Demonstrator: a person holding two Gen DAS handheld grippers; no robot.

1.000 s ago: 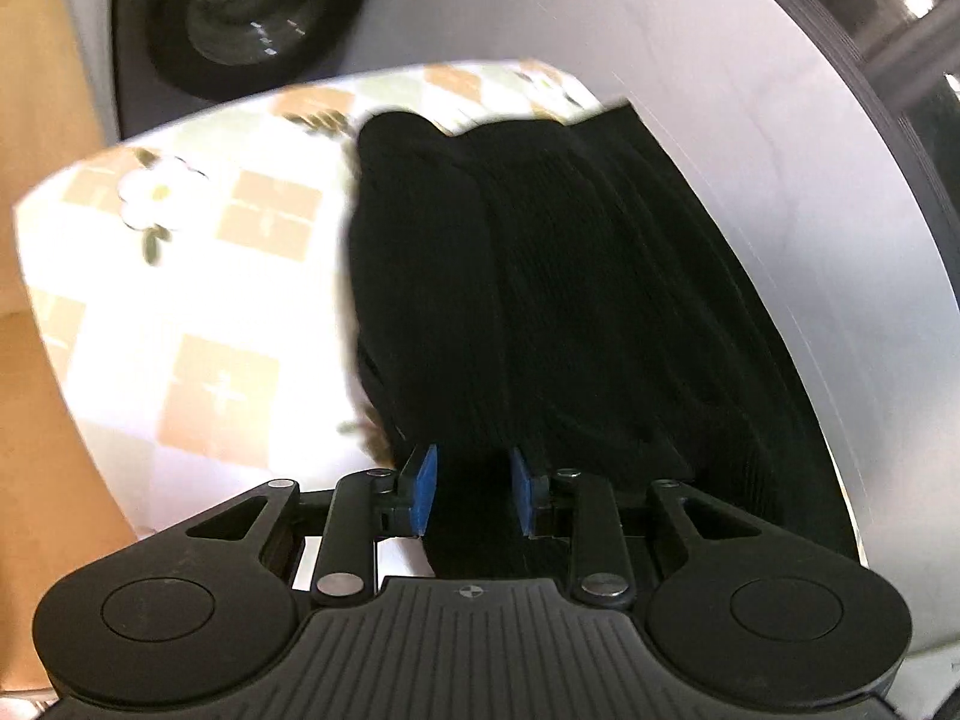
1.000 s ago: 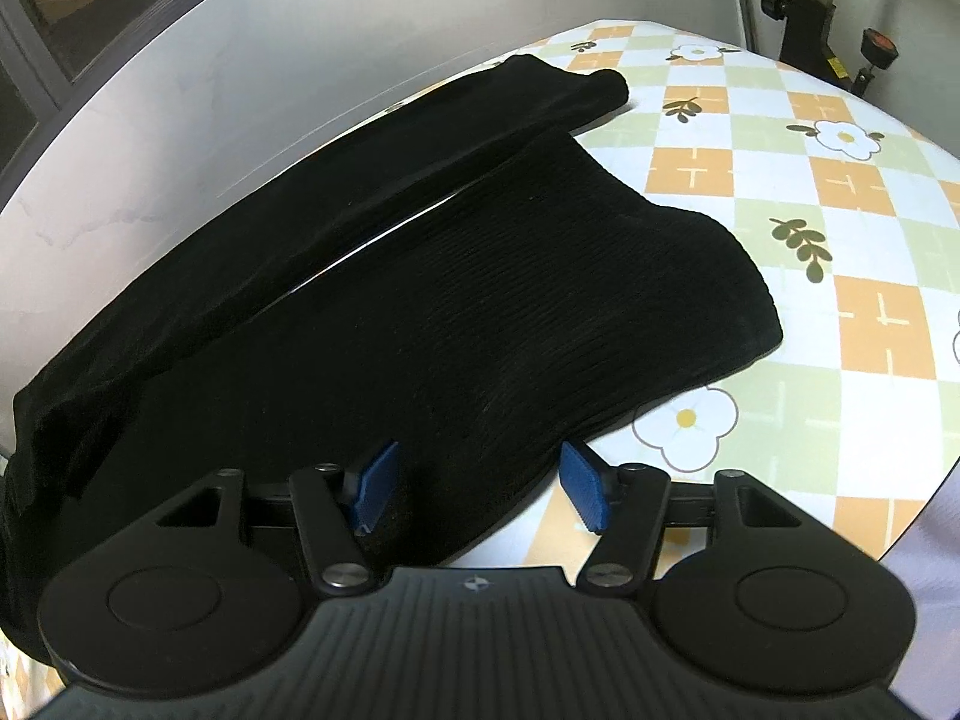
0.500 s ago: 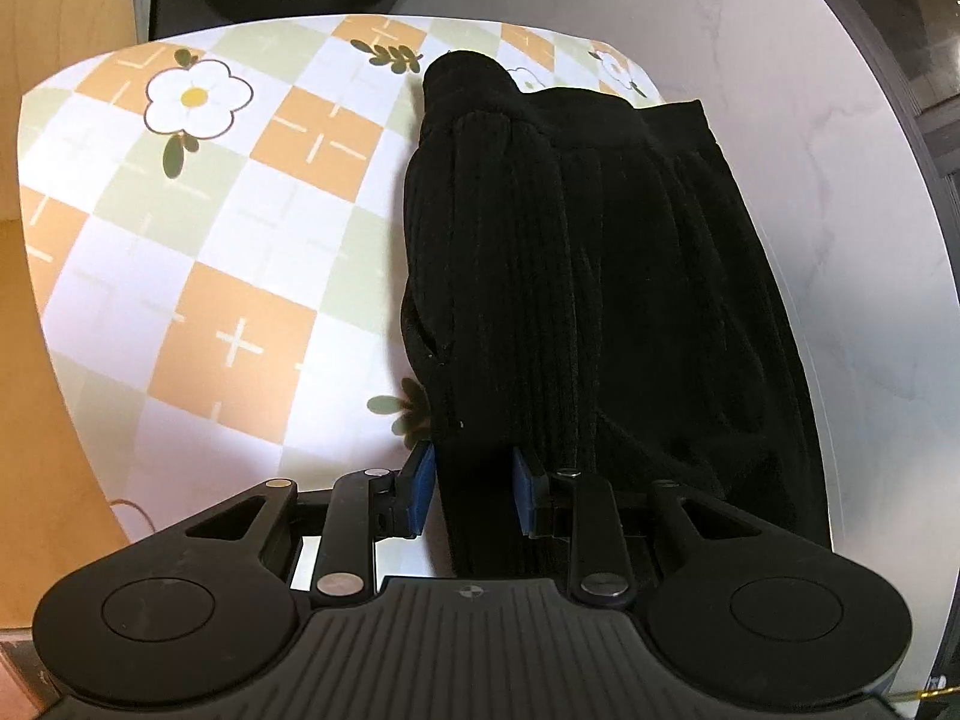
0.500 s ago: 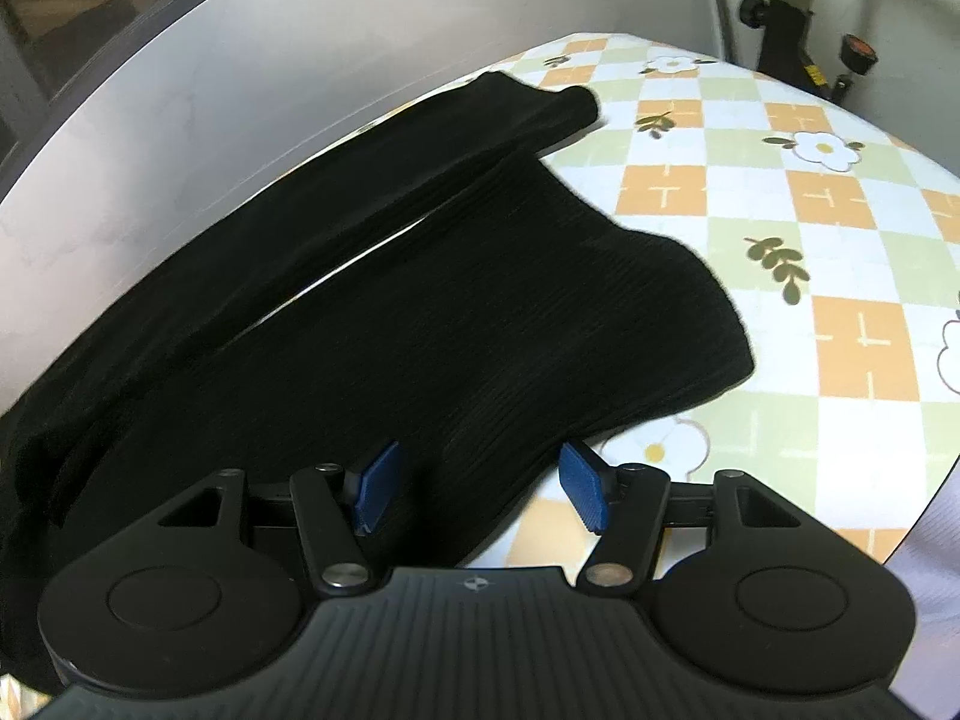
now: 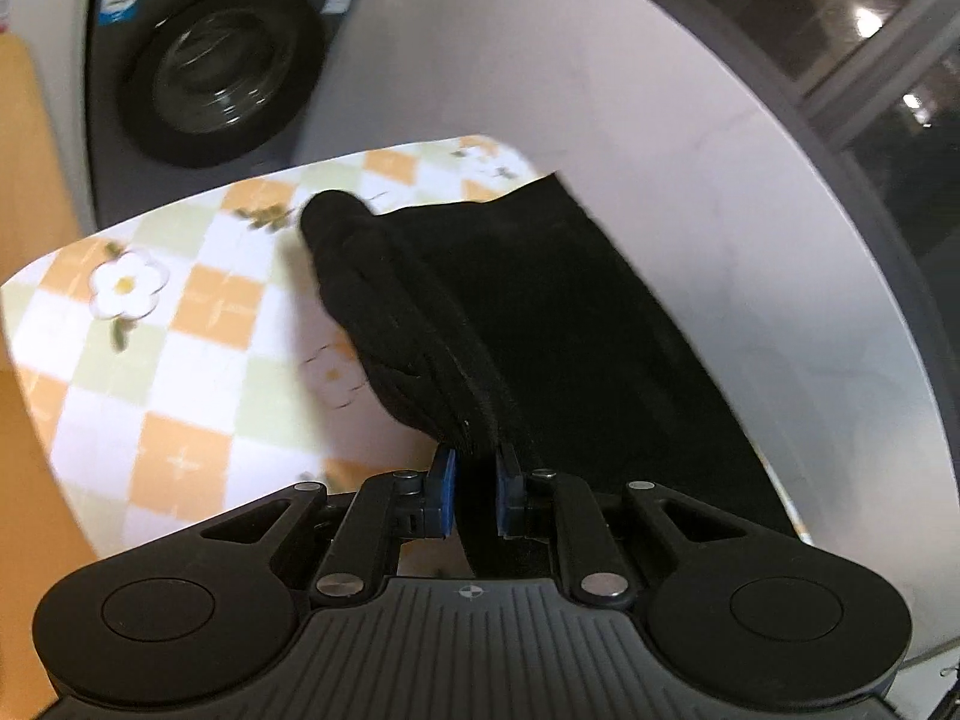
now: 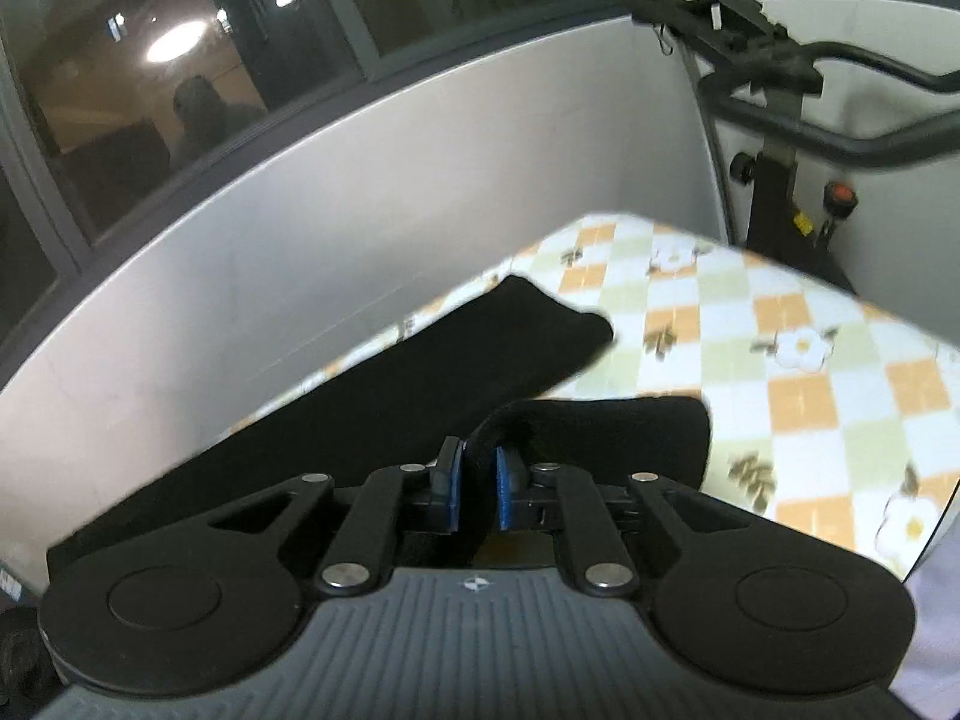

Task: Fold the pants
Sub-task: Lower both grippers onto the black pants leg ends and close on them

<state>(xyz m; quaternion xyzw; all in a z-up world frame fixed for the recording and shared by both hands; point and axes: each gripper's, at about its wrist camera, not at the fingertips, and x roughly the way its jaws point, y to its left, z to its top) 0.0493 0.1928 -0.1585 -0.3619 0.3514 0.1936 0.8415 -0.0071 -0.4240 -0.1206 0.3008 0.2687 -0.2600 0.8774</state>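
The black ribbed knit pants [image 5: 540, 312] are lying on the table covered with an orange, green and white checked flower-print cloth [image 5: 198, 360], along its far edge beside the curved grey wall panel [image 5: 600, 90].

In the left wrist view, the left hand-held gripper [image 5: 475, 471] is sitting at the lower centre of the frame with its 2 blue pads closing on a bunched edge of the pants; black fabric is filling the narrow gap between them. From that grip the garment is running away toward the upper centre of the frame, its long axis pointing nearly straight ahead of the fingers, and the rolled end is resting on the cloth at upper left of centre.

In the right wrist view, the right hand-held gripper [image 6: 477, 474] is clamped together on another raised fold of the pants [image 6: 480, 372]. From it, 1 leg is stretching diagonally to the upper right, and a second fold is lying just right of the pads.

Each gripper is already holding its own end, so neither is nearer than the other. Both are angled downward at the table, with the pinched fabric pulled up off the cloth. The coming move probably depends on carrying these 2 held edges across the garment's length, keeping them level so the fold lands square.

A grey front-loading washing machine [image 5: 204, 60] is standing at upper left of the left view.
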